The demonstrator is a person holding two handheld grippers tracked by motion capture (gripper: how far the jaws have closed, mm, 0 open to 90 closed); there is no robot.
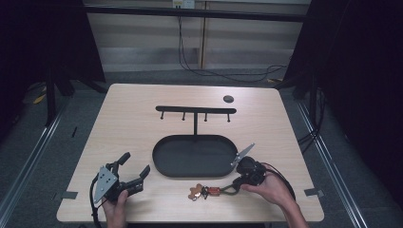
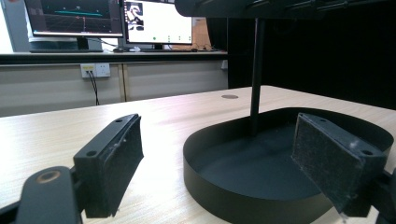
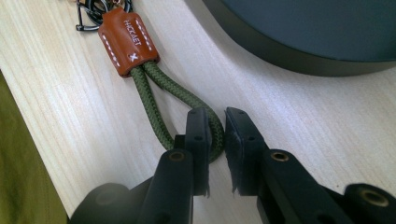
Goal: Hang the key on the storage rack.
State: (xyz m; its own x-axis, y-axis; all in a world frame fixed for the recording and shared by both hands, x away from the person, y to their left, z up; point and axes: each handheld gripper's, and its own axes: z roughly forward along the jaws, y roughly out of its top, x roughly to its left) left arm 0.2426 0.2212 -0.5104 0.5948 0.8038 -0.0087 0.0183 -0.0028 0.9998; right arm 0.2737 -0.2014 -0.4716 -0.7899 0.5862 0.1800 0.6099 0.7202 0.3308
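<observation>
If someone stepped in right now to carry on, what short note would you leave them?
Right tongs: shut on the green cord loop of the keychain, which lies on the table in front of the tray.
Left tongs: open, holding nothing, left of the tray.
Hook rack above the tray: nothing hanging on it.
Done: cord gripped.
Left, probably: lift the keychain and hang it on a hook or set it in the tray.
</observation>
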